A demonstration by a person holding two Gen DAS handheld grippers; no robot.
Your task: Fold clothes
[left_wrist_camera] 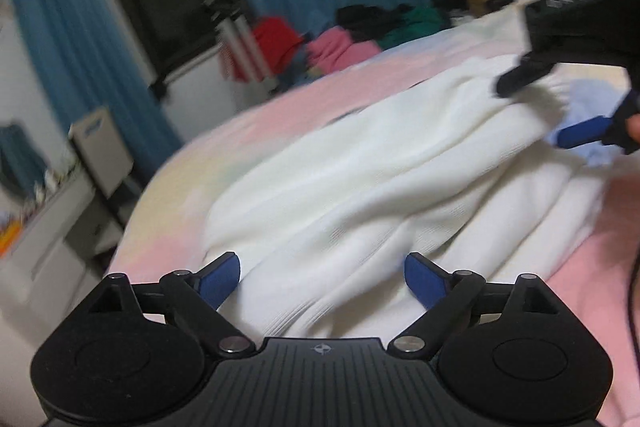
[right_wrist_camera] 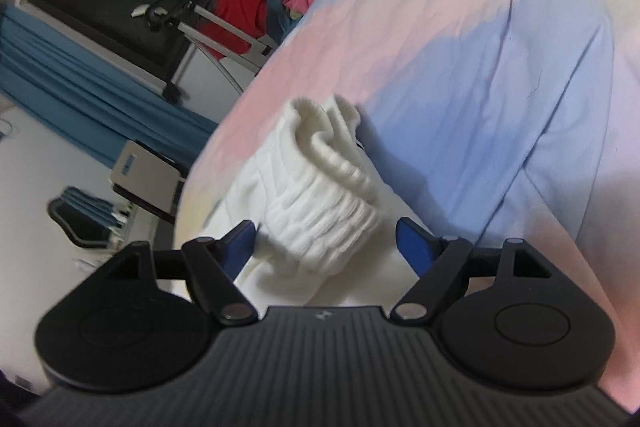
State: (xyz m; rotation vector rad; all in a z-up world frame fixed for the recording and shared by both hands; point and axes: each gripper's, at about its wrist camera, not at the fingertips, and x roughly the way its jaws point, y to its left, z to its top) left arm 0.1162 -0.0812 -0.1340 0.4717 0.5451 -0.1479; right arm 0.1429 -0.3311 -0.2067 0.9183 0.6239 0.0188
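Observation:
A white knit garment (left_wrist_camera: 360,179) lies bunched in long folds on a pastel pink, blue and yellow bedsheet (left_wrist_camera: 280,107). My left gripper (left_wrist_camera: 322,277) is open, its blue pads on either side of the garment's near end. My right gripper (right_wrist_camera: 325,241) is open, with the garment's ribbed cuff (right_wrist_camera: 328,187) between its fingers. The right gripper also shows in the left wrist view (left_wrist_camera: 560,107) at the garment's far right end, open over the cloth.
A pile of red, pink, black and green clothes (left_wrist_camera: 344,35) lies at the bed's far edge. A metal drying rack (right_wrist_camera: 224,31) stands by a dark window with blue curtains (left_wrist_camera: 80,39). A desk and chair (left_wrist_camera: 96,155) stand left of the bed.

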